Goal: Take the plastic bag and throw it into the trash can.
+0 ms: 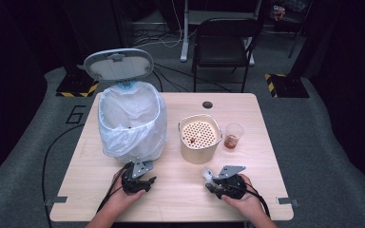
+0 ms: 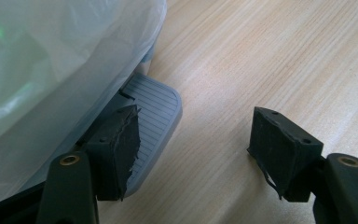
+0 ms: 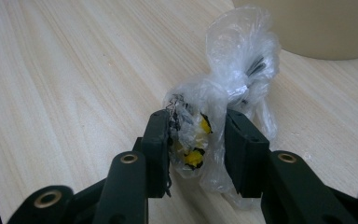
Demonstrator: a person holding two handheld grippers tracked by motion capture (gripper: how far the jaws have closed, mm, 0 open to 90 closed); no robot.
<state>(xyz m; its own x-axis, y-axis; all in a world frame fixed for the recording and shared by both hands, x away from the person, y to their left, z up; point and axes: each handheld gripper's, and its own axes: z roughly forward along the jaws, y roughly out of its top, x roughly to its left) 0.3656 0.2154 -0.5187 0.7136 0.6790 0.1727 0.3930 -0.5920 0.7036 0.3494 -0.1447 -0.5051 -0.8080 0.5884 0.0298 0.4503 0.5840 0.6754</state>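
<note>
Right gripper (image 3: 196, 140) has its jaws clamped on a small knotted plastic bag (image 3: 223, 93) with yellow and black bits inside; the bag sits low over the table (image 1: 180, 190), just in front of the beige container (image 1: 199, 137). Left gripper (image 2: 196, 140) has its jaws apart, one of them resting on the grey pedal (image 2: 156, 107) at the foot of the bin (image 1: 132, 121). The bin, lined with a white bag and with its lid (image 1: 119, 64) raised, stands left of the container. A plastic cup (image 1: 233, 136) stands just right of the container.

Clear wrapper (image 3: 223, 88), yellow-black inside
</note>
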